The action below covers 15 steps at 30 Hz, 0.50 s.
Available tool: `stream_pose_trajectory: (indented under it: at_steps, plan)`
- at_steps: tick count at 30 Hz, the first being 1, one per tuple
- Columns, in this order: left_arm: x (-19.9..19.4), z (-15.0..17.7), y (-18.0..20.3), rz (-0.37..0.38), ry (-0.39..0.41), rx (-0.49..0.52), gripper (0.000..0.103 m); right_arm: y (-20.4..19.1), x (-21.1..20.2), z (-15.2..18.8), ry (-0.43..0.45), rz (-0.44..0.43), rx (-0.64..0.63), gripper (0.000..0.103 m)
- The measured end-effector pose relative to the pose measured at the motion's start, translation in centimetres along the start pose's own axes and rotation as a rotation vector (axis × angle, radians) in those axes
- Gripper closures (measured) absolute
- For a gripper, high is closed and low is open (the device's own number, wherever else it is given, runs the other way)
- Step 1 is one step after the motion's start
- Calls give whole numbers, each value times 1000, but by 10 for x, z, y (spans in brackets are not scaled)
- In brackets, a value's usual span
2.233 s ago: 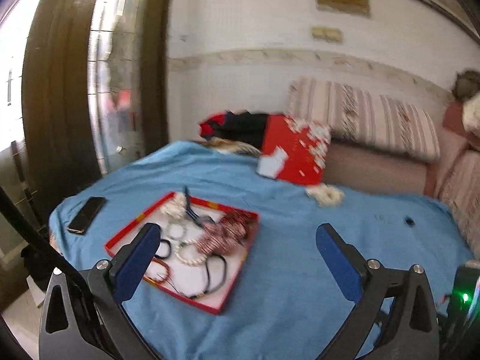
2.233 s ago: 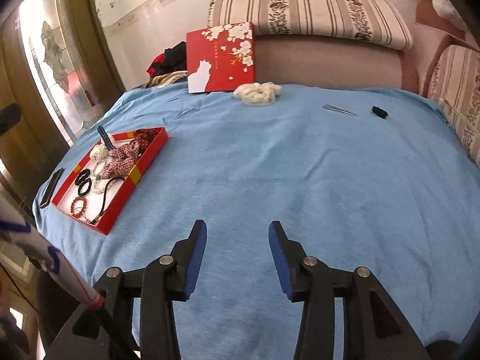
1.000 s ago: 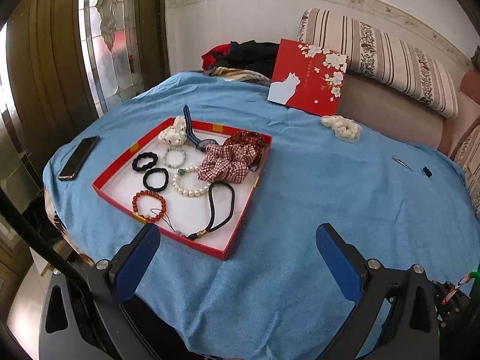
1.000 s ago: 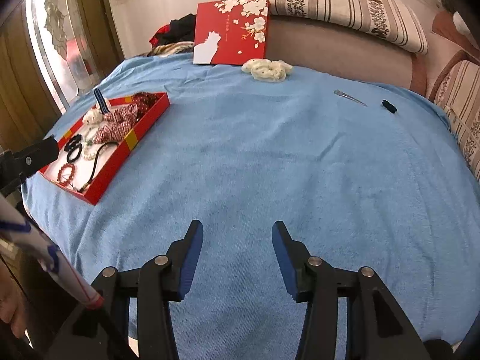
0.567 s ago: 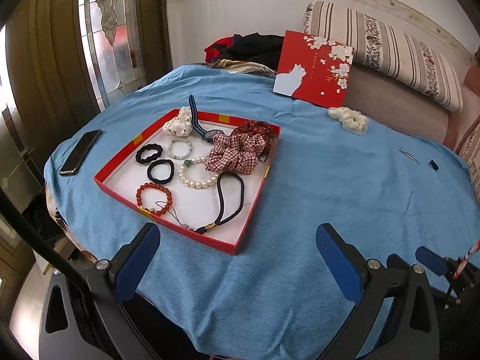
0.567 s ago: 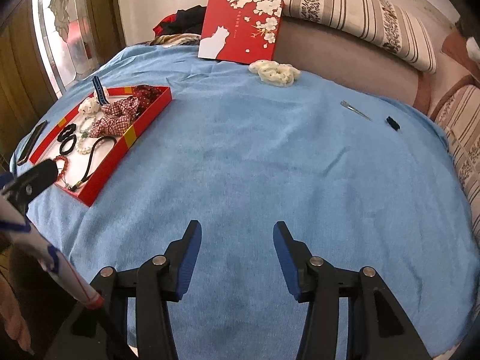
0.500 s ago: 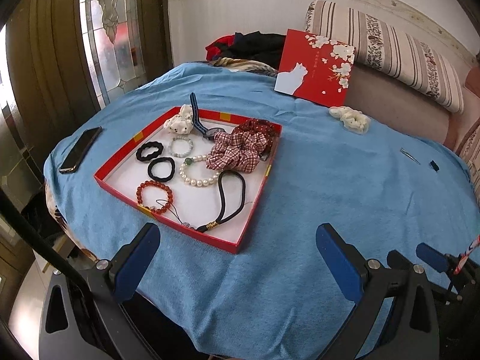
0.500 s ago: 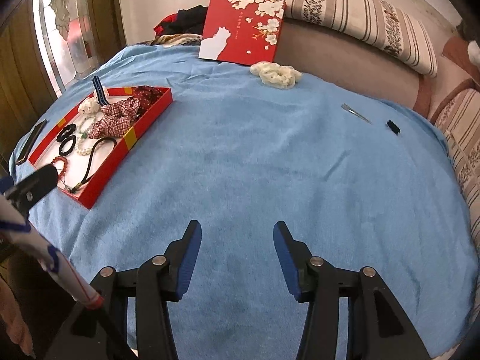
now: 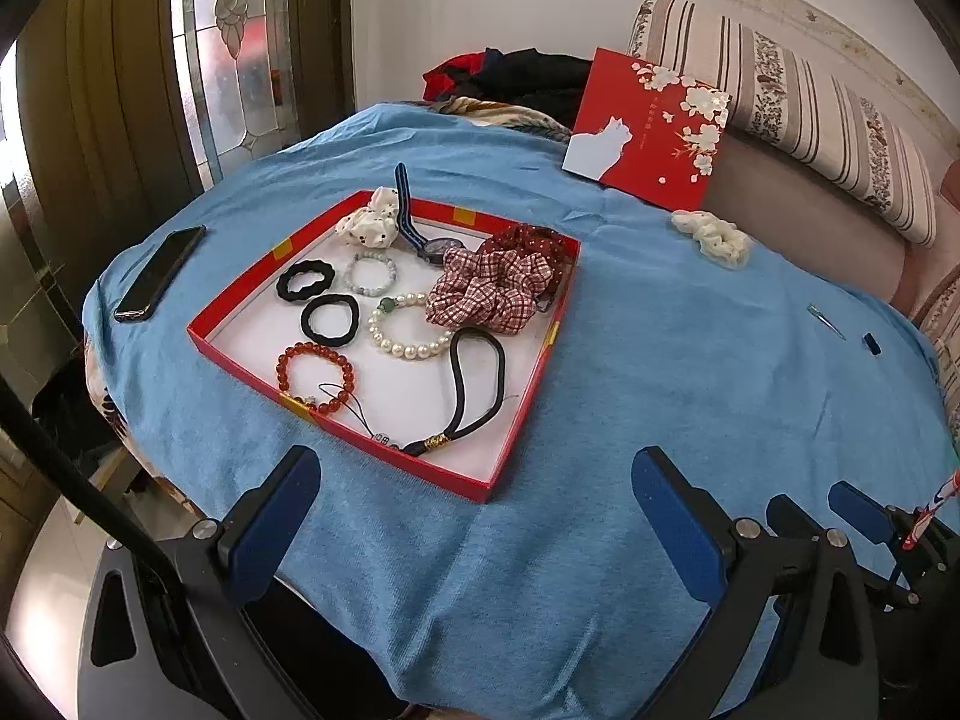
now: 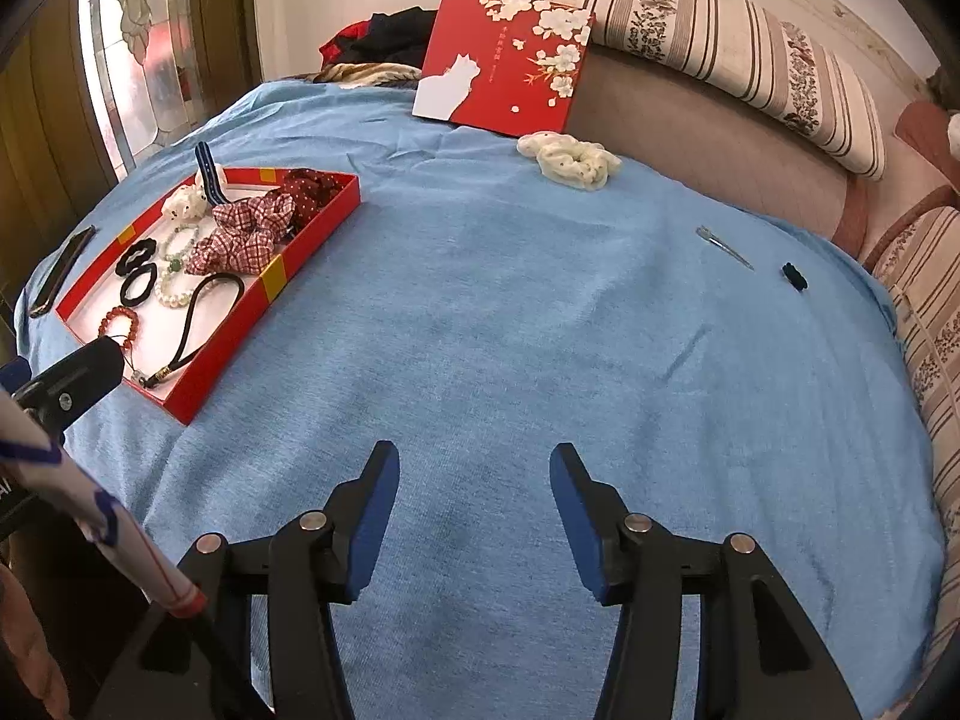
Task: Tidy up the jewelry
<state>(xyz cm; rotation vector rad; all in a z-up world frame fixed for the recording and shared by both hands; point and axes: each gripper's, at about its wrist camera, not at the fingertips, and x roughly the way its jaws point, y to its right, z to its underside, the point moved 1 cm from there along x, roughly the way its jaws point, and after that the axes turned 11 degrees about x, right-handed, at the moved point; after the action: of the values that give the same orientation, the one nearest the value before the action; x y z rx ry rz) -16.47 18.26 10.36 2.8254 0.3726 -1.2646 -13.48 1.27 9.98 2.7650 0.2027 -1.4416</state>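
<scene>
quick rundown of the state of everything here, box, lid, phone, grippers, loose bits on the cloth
red box: open, holding the jewelry and hair ties
lid: off, propped upright against the couch
phone: screen dark, flat on the blue cloth
cream scrunchie: loose on the cloth, outside the box
hair clip: loose on the cloth
left gripper: jaws open, empty
right gripper: jaws just opening, empty

The right gripper [image 10: 474, 501] has its jaws a little wider than before (nothing between them, only blue cloth [image 10: 540, 330] beneath).
</scene>
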Motion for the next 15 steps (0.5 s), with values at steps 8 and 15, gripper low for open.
stream_pose_trajectory:
  at_steps: [8,15]
  plan:
    - [3,0,-1,8,-10,0,0,-2,2,-1,-10,8,-8,46]
    - [5,-1,-2,23,-22,-11,0,-4,2,-1,-11,11,-12,46]
